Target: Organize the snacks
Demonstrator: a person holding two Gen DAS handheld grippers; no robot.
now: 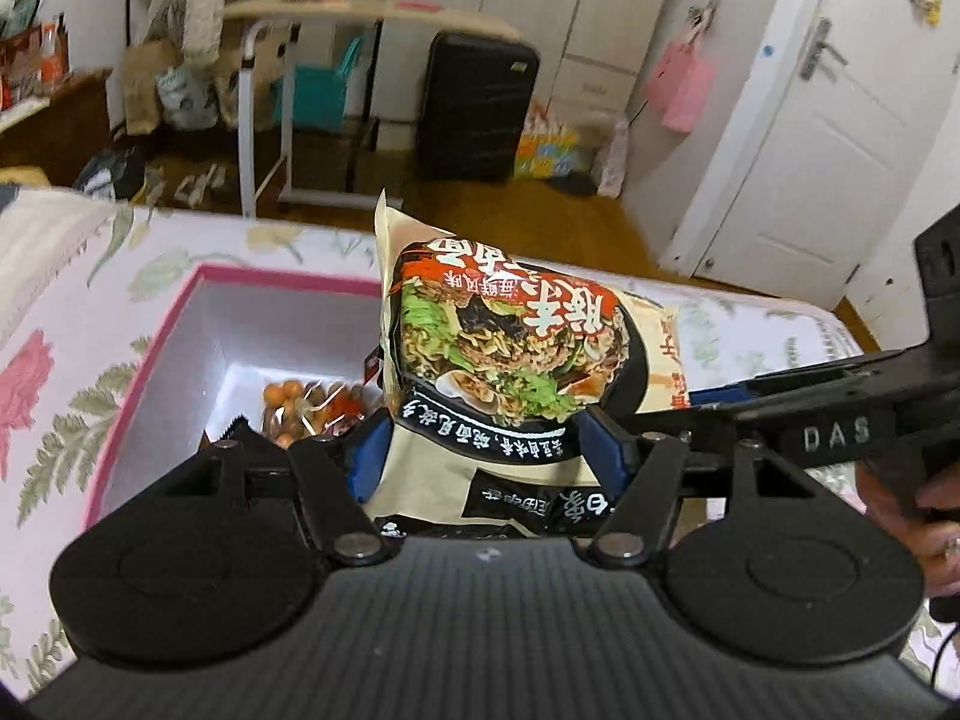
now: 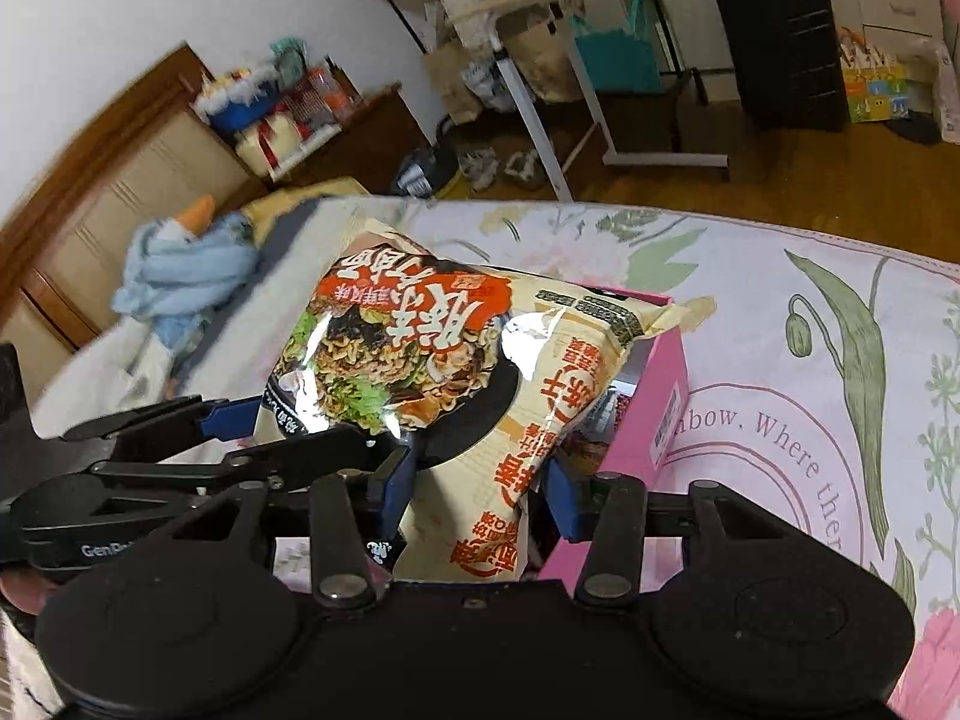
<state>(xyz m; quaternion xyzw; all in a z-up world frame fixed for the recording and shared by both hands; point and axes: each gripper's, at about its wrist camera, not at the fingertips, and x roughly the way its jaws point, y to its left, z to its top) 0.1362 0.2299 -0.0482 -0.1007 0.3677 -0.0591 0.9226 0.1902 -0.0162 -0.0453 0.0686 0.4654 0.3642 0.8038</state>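
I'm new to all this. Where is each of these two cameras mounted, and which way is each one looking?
Left wrist view: sits on the left gripper, looking forward and down at the noodle packet in its blue pads, above the pink box on the floral bedspread; the right gripper and a hand enter from the right.
Right wrist view: sits on the right gripper, facing the same noodle packet; the left gripper enters from the left.
Shared: packet, pink box, bedspread, black suitcase.

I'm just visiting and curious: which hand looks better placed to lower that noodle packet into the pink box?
Probably left. Both grippers clamp the noodle packet, but the left gripper looks straight into the pink box; the right gripper sits at its outer wall.
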